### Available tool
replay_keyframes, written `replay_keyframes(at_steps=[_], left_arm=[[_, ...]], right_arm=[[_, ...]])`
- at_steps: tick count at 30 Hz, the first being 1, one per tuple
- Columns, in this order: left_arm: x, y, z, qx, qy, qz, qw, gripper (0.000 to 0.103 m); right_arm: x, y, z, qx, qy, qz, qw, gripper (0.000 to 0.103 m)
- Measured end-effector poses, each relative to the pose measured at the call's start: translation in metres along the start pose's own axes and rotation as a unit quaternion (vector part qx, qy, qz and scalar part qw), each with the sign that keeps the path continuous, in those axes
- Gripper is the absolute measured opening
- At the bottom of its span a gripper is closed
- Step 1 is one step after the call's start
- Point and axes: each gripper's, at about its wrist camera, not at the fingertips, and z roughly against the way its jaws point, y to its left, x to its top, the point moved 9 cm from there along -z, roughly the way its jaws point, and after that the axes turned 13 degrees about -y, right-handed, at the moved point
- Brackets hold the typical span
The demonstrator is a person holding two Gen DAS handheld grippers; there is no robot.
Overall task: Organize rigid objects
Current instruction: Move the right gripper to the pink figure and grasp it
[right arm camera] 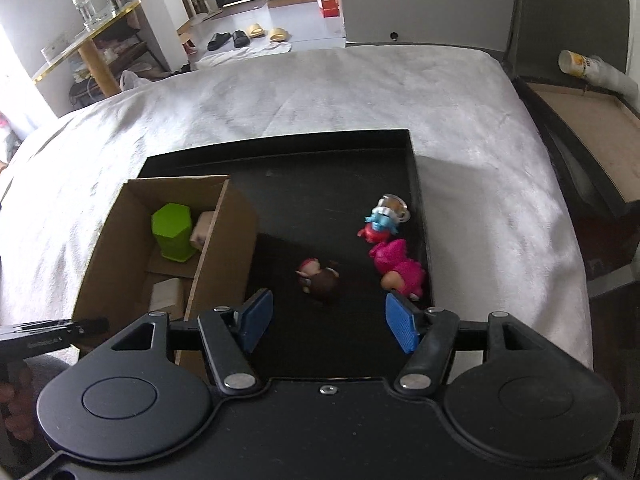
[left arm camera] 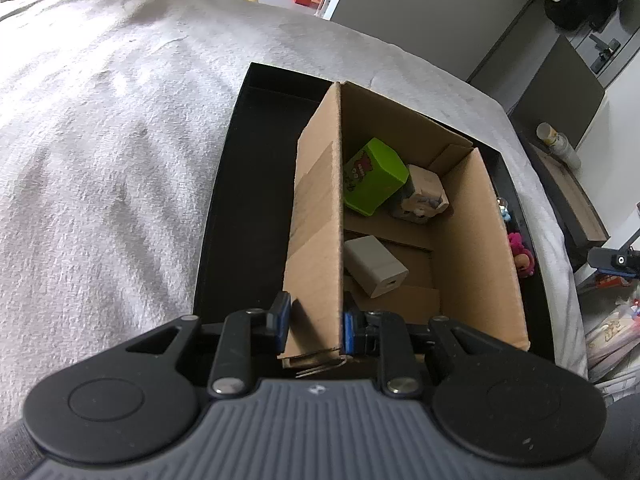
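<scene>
Plainly, brown cardboard box (left arm camera: 316,216) holds a lime-green hexagonal container (left arm camera: 374,178)

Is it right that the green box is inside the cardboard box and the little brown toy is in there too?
Not quite. The green box is inside the cardboard box, but the brown toy lies outside it, on the black tray. The right wrist view shows this.

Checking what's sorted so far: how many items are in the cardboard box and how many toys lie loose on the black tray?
In the box: 3 (green container, beige block, white cube)
Loose on the tray: 3 (brown toy, pink toy, blue-red toy)
Total: 6
</scene>
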Motion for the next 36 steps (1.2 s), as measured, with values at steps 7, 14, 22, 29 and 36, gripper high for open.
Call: replay_keyframes(at_steps=[7, 14, 22, 29, 36], left_arm=[[0.0, -0.001, 0.0, 0.013, 0.0, -0.004, 0.9999, 0.024], [0.001, -0.002, 0.0, 0.022, -0.002, -0.002, 0.9998, 0.021], [0.002, -0.004, -0.001, 0.028, -0.001, 0.0, 0.9996, 0.02], [0.003, -0.003, -0.002, 0.032, -0.003, 0.001, 0.9995, 0.02], [0.003, -0.002, -0.005, 0.032, -0.002, 0.002, 0.9995, 0.021]], right_arm=[[-0.007, -0.019, -0.009, 0.006, 0.01, 0.006, 1.0, 0.061], [-0.009, -0.03, -0.027, 0.015, 0.032, 0.051, 0.998, 0.056], [-0.009, -0.035, -0.048, 0.034, 0.051, 0.101, 0.993, 0.051], [-0.012, -0.037, -0.068, 0.046, 0.066, 0.133, 0.988, 0.044], [-0.013, -0.042, -0.087, 0.042, 0.072, 0.16, 0.984, 0.039]])
